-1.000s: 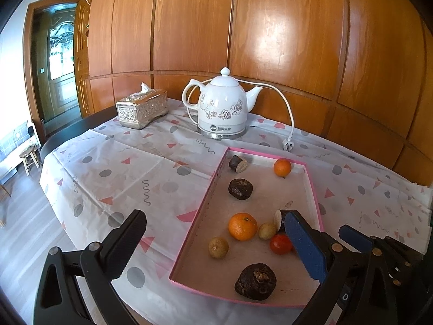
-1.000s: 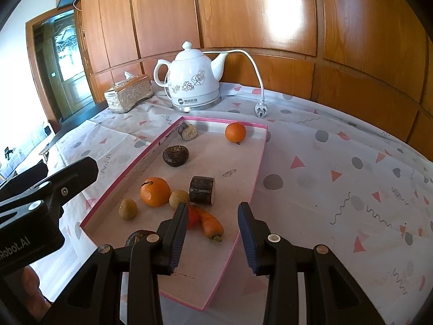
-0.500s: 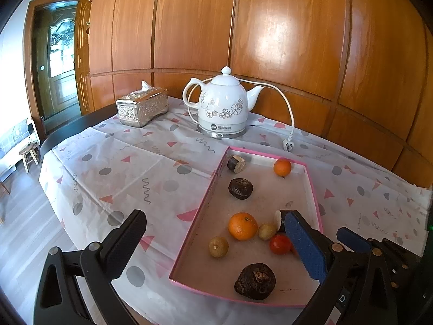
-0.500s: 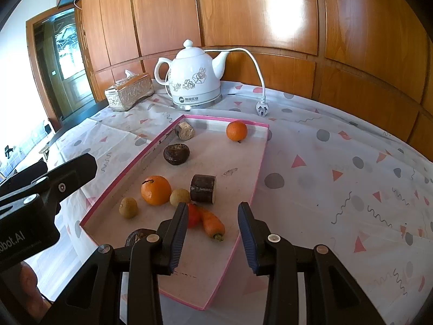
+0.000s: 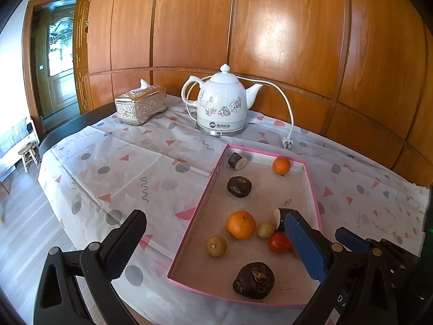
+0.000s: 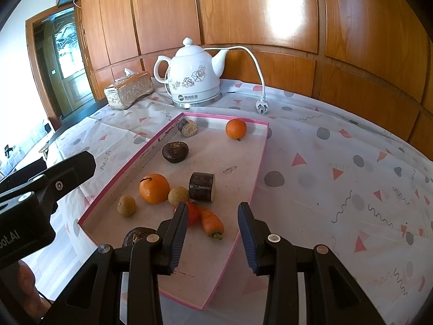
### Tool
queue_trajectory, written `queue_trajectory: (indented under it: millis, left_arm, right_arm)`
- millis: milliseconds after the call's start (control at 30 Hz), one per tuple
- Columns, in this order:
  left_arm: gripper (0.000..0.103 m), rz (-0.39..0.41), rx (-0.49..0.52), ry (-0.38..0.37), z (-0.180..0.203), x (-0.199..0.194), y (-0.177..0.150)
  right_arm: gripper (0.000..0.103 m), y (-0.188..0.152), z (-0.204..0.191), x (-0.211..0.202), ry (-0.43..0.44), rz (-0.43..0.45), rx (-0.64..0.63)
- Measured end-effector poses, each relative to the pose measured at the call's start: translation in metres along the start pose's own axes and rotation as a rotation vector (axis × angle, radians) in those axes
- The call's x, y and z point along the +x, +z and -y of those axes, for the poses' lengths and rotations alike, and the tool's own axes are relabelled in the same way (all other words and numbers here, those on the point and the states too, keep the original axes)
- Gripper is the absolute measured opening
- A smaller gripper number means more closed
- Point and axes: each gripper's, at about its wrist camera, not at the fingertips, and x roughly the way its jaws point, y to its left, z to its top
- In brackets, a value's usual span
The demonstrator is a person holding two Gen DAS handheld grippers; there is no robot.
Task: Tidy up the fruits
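1. Both tongs are released and grasp nothing: the left gripper (image 5: 216, 241), black-framed with one black ribbed pad at the lower left of its view and one blue ribbed pad at the lower right, stands spread wide; the right gripper (image 6: 213, 233), with blue ribbed pads at the bottom centre of its view, is spread only a little above the tray's near corner.
2. Round table under a white plastic cloth (image 6: 338, 168) printed with grey dots, pink triangles and squiggles fills the middle of both views.
3. Shallow pink-rimmed cardboard tray (image 5: 216, 170), pale and matte inside, lies right of centre in the left view and holds all the produce.
4. Glossy white ceramic electric kettle (image 5: 222, 103) with a flower print stands beyond the tray, its white cord trailing to a loose plug.
5. Embossed silver tissue box (image 5: 140, 104) sits left of the kettle.
6. Large dimpled orange mandarin (image 6: 154, 188) lies mid-tray; a smaller mandarin (image 6: 236, 128) is in the far corner.
7. Dark wrinkled round fruits (image 5: 253, 280) lie near and far; a brown cut cylinder (image 6: 202, 187) lies near the centre.
8. Small orange carrot (image 6: 211, 222) touches a shiny red tomato (image 5: 278, 243); two tan rough balls (image 6: 126, 205) flank the large mandarin.
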Motion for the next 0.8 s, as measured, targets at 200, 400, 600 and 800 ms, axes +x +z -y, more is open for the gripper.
queue_trajectory:
  millis: [200,400,600,800]
  left_arm:
    - [0.103,-0.009,0.006,-0.002,0.001,0.003,0.000]
    - [0.103,-0.002,0.017,-0.018,0.004,0.003,0.000]
    - [0.102,-0.015,0.036,-0.042,0.014,0.005,-0.001]
    - [0.099,0.002,0.096,-0.084,0.032,0.004,-0.001]
  right_arm:
    - [0.038,-0.002,0.003,0.002,0.002,-0.004,0.005]
    - [0.038,-0.003,0.010,0.003,-0.001,-0.004,0.018]
    - [0.038,-0.006,0.045,-0.004,-0.038,-0.005,0.078]
    - [0.038,-0.029,0.133,-0.026,-0.210,-0.016,0.234]
